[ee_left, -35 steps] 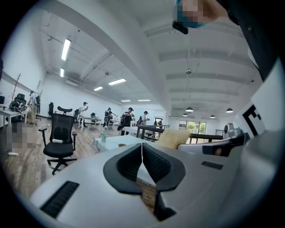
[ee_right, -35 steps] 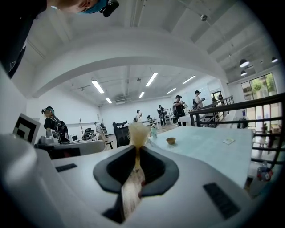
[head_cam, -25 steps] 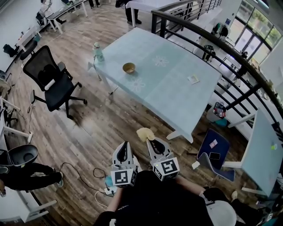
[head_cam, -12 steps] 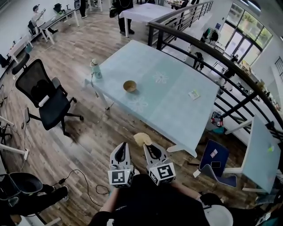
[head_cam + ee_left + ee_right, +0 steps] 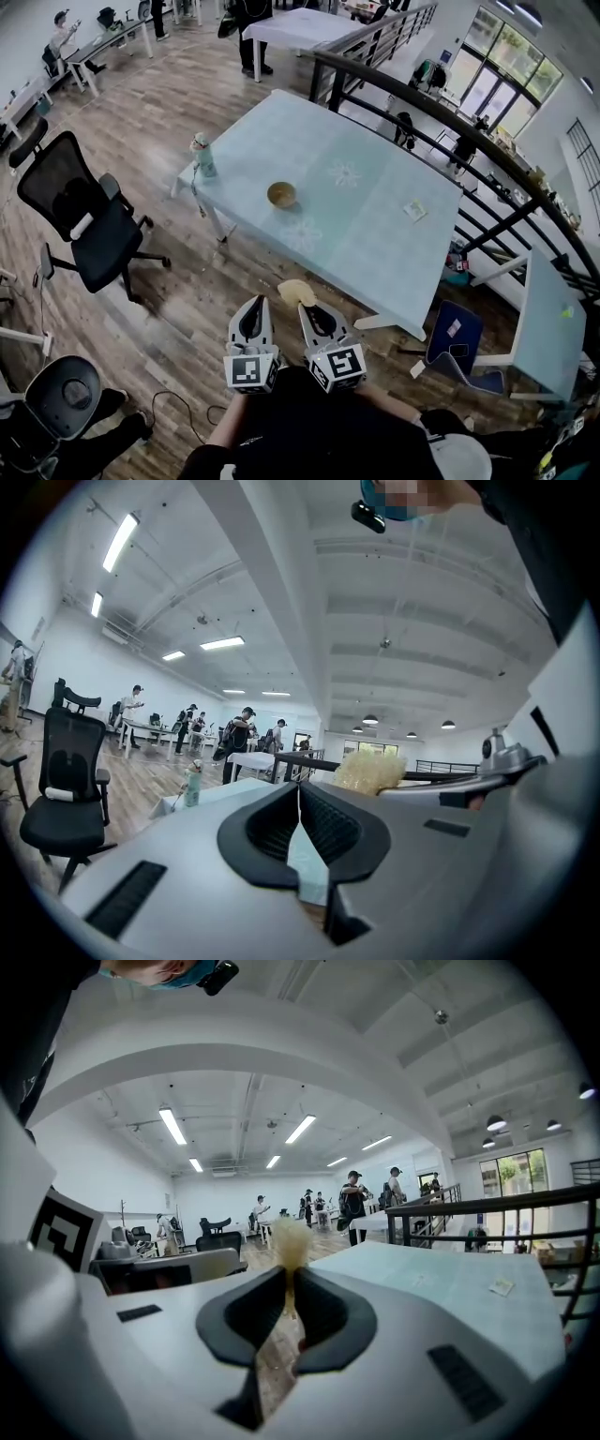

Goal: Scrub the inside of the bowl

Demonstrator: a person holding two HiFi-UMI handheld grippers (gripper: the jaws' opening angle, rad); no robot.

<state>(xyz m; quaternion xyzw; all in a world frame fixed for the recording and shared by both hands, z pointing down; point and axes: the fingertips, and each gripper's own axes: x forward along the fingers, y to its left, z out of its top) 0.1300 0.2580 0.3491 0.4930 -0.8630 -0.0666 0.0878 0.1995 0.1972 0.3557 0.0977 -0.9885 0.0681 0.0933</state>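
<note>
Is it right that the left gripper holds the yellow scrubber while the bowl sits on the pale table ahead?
Not quite. The yellow scrubber is pinched in the right gripper, as the right gripper view shows; the left gripper is shut on nothing. The bowl does sit on the pale table ahead.

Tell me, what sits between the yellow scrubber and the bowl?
Nothing stands between scrubber and bowl: only wooden floor, then tabletop, seen in the head view.

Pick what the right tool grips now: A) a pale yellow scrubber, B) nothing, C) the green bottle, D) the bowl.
A: the right tool is shut on the pale yellow scrubber, while the bowl sits apart on the table.
</note>
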